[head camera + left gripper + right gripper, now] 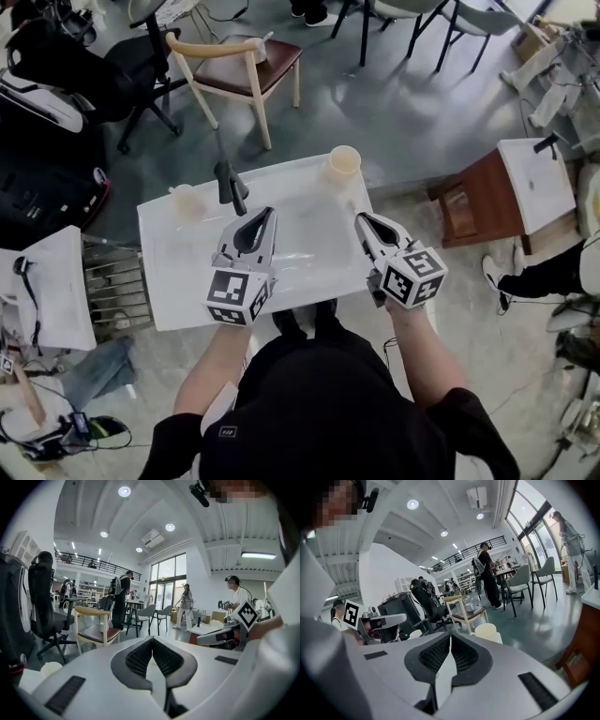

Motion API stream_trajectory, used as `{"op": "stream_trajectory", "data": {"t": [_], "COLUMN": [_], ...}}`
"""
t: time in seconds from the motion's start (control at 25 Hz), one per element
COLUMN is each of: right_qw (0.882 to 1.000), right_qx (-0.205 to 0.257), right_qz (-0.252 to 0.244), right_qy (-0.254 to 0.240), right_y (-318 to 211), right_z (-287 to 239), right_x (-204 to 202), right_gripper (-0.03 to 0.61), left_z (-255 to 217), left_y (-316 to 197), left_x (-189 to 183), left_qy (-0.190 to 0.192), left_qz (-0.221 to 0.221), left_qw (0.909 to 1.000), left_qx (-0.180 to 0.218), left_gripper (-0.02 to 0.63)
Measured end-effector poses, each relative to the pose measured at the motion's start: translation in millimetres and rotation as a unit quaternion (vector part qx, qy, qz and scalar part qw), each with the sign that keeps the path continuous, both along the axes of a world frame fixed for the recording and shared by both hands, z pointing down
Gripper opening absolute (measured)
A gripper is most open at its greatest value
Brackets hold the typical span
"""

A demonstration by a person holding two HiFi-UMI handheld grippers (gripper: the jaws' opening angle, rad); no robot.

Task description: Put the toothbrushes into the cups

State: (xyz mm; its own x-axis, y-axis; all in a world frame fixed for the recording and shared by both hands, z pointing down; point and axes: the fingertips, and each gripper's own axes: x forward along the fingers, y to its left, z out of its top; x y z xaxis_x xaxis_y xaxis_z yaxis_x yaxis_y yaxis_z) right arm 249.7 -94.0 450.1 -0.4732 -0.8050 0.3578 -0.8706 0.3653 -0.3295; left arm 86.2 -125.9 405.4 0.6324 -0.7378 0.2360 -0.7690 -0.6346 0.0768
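The left gripper (260,217) is clenched with nothing between its jaws, held over the white table (178,272). Ahead on its left stands 1 pale cup (187,202). Just beside that cup, a dark upright object (230,185) rises directly in front of the jaws; whether it is a toothbrush I cannot tell. A wooden chair (246,66) stands beyond the table. The right gripper (362,218) is also clenched and empty, with the 2nd cup (343,164) ahead at the far edge. A brown side table (469,202) stands to the right.
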Motion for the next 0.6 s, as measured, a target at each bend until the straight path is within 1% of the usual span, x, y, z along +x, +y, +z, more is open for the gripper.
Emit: {"op": "stream_trajectory", "data": {"t": [0.24,0.44,0.52,0.6], "right_qw": [0.998,0.994,0.992,0.988], "right_qx": [-0.062,-0.102,-0.123,-0.143], "right_qz": [0.007,-0.001,-0.01,-0.016], "right_qy": [0.023,0.035,0.038,0.048], "right_y": [-9.4,-17.8,-17.0,-15.2], "right_z": [43.9,77.6,93.0,108.9], "right_x": [34.9,44.2,42.3,41.5], "right_gripper": [0.029,0.038,0.109,0.12], "left_z": [26.2,55.5,65.7,75.0], "left_y": [-12.7,-29.3,-30.8,-30.6], "left_x": [35.0,54.7,60.4,64.4], "left_qy": [0.004,0.007,0.008,0.008], "left_qz": [0.024,0.031,0.033,0.035], "left_qw": [0.9993,0.9984,0.9978,0.9972], "left_qx": [-0.027,-0.047,-0.057,-0.065], "left_gripper": [0.015,0.015,0.015,0.015]}}
